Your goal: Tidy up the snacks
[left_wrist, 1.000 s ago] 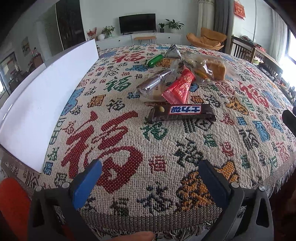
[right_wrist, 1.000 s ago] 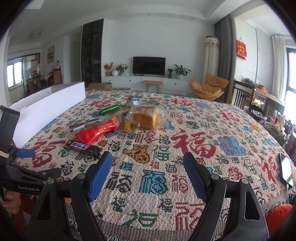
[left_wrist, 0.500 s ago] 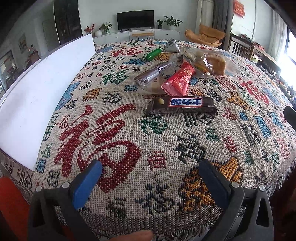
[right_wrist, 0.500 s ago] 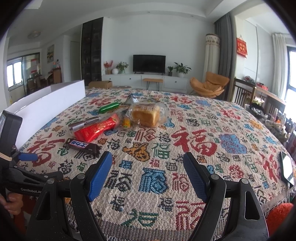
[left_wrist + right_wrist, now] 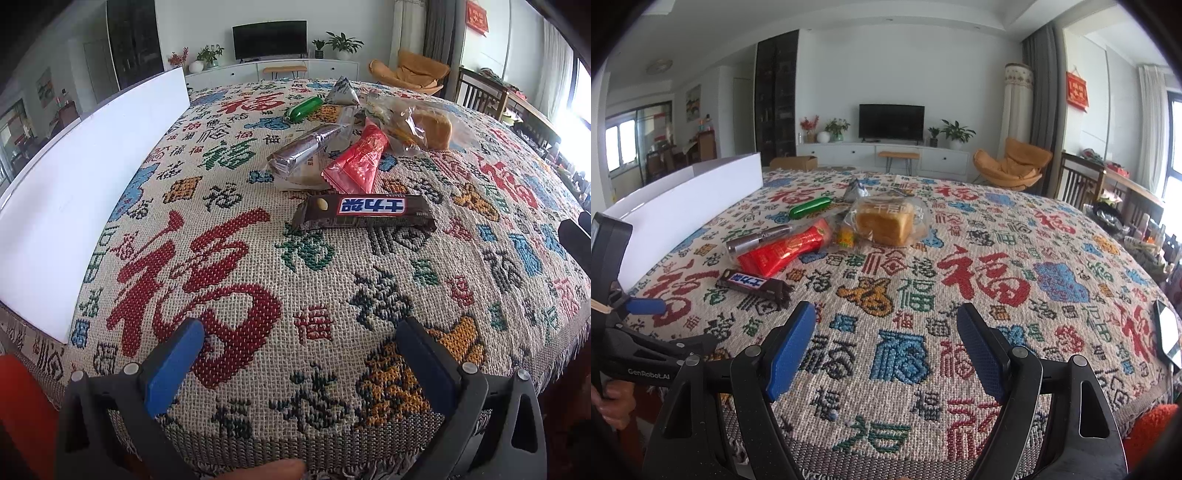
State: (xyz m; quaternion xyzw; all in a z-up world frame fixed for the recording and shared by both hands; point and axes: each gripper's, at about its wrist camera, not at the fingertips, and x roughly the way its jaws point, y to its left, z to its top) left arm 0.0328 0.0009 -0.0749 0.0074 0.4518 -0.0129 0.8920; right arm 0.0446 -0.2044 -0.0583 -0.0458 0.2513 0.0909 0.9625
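Both hand-held grippers are poised at the near edge of the bench (image 5: 1052, 236), and nothing has been picked up yet. The left hand-held gripper (image 5: 299, 354) has its blue pads spread wide with only patterned cloth between them — released and empty. The right hand-held gripper (image 5: 886, 343) is just as wide and just as empty, hovering over the cloth well short of the snacks.

And there are the snacks, clustered toward the middle of the bench. Nearest is the dark chocolate bar (image 5: 364, 216), lying flat and crosswise, just in front of the red packet (image 5: 358, 162). Beside that sits a silver foil roll (image 5: 304, 149), with a green stick (image 5: 306, 109) and a small grey pouch (image 5: 343, 92) farther back, and the bagged bread (image 5: 424, 127) off to the right. A long white box (image 5: 74, 192) runs down the left side — very likely where these are headed.

The sensible opener looks like the chocolate bar, since it is closest to the left hand-held gripper and clear of the pile. Doing it well means coming down square across the bar's narrow width, pads straddling both long edges, low enough to catch the wrapper rather than skate over it. The woven cloth could snag a pad tip, so a clean vertical approach beats a drag
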